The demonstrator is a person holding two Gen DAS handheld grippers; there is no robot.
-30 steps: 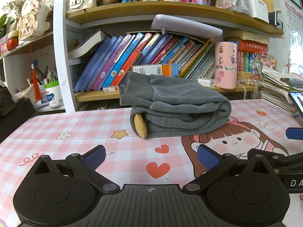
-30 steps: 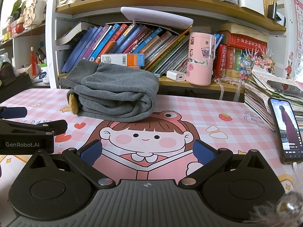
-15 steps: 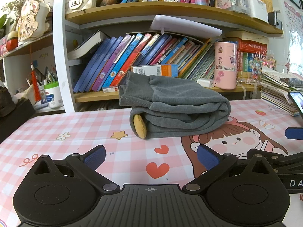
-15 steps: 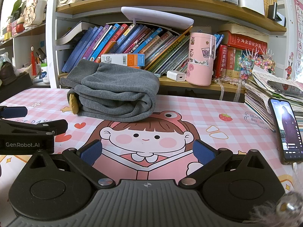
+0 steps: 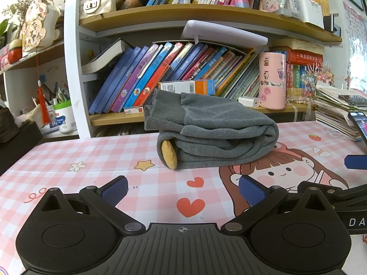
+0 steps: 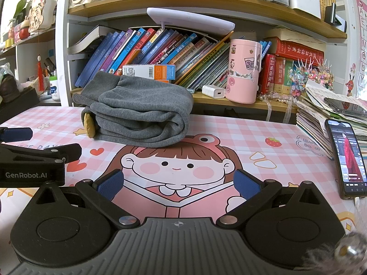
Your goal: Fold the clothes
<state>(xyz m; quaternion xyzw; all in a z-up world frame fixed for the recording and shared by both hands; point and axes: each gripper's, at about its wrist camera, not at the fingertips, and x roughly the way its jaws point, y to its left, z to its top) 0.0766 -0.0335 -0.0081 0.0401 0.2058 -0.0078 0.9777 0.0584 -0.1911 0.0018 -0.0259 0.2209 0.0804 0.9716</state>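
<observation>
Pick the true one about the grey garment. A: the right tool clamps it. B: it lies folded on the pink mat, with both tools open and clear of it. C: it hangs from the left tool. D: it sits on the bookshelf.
B: the grey garment rests folded on the pink mat, apart from the open left tool and open right tool.

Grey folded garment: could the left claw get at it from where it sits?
Probably yes. The left claw is open and faces the grey folded garment, with only bare tablecloth between them.
</observation>
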